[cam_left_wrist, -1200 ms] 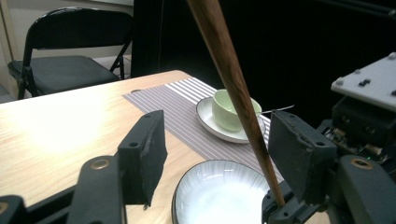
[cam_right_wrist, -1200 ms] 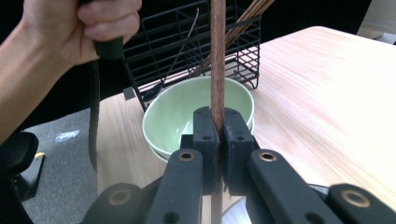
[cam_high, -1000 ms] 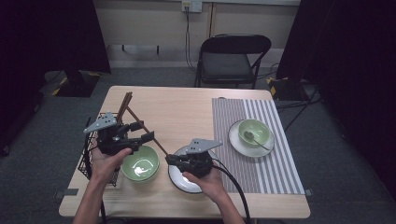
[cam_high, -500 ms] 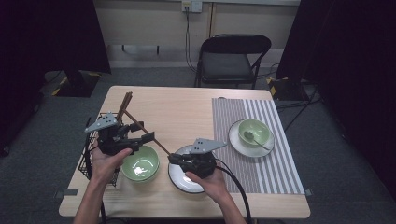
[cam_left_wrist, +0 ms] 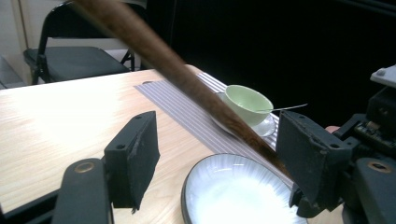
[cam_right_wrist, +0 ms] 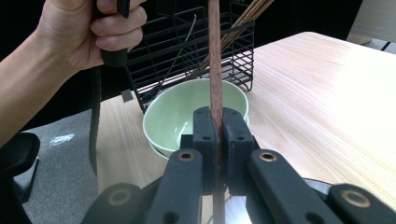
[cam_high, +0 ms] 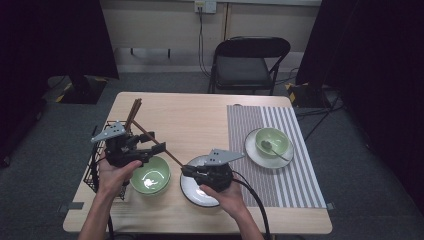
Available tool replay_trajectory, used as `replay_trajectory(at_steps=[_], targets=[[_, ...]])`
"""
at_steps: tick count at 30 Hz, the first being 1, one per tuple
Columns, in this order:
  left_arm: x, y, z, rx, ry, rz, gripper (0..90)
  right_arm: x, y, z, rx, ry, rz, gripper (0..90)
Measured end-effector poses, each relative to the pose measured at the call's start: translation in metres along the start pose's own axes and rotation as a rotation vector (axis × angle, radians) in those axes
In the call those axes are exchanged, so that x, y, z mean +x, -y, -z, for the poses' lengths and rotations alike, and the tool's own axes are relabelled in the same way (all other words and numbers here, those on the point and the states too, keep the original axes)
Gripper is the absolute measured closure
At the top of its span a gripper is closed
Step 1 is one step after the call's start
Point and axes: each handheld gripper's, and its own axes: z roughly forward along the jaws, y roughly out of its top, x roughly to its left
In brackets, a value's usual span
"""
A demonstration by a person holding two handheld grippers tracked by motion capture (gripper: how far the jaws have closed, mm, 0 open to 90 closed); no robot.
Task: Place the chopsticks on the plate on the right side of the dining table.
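Right claw pinches chopstick for handover above plate; left claw spread around it, releasing.

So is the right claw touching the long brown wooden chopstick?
Touching. In the right gripper view the right claw stands shut, its two black pads pressed on either side of the long brown wooden chopstick.
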Motion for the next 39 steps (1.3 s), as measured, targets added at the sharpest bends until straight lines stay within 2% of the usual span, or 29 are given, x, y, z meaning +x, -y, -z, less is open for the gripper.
replay_trajectory(at_steps=[4, 8, 13, 16, 20, 24, 26, 30, 32, 36, 39], targets=[[0.0, -0.002, 0.001, -0.002, -0.008, -0.004, 29.8, -0.001, 0.003, 0.0, 0.01, 0.0, -0.006, 86.0], [0.002, -0.005, 0.006, -0.026, -0.017, -0.001, 29.4, 0.001, 0.006, -0.001, 0.024, -0.008, -0.002, 86.1], [0.009, -0.007, 0.016, -0.044, -0.063, -0.002, 32.1, 0.001, 0.009, 0.001, 0.035, -0.013, -0.002, 86.1], [0.011, -0.006, 0.018, -0.038, -0.083, -0.01, 30.6, 0.002, 0.008, 0.002, 0.029, -0.015, -0.002, 86.0], [0.011, -0.006, 0.018, -0.034, -0.086, -0.02, 30.0, 0.002, 0.005, 0.006, 0.028, -0.01, -0.004, 86.0], [0.012, -0.005, 0.017, -0.042, -0.072, -0.007, 27.4, 0.001, 0.002, 0.015, 0.031, -0.008, 0.017, 86.0], [0.013, -0.005, 0.016, -0.036, -0.041, -0.006, 30.2, -0.002, 0.0, 0.021, 0.023, -0.02, 0.009, 86.0], [0.013, -0.004, 0.013, -0.035, -0.034, 0.004, 29.8, -0.003, -0.003, 0.029, 0.033, -0.022, 0.012, 86.0], [0.014, -0.004, 0.013, -0.03, -0.04, 0.002, 29.0, -0.004, -0.004, 0.031, 0.028, -0.024, 0.008, 86.0], [0.017, -0.003, 0.017, -0.057, -0.052, 0.024, 28.8, -0.006, -0.003, 0.037, 0.042, -0.016, 0.009, 86.0], [0.02, -0.003, 0.019, -0.05, -0.073, 0.026, 27.6, -0.007, -0.001, 0.041, 0.051, -0.002, 0.007, 86.0]])
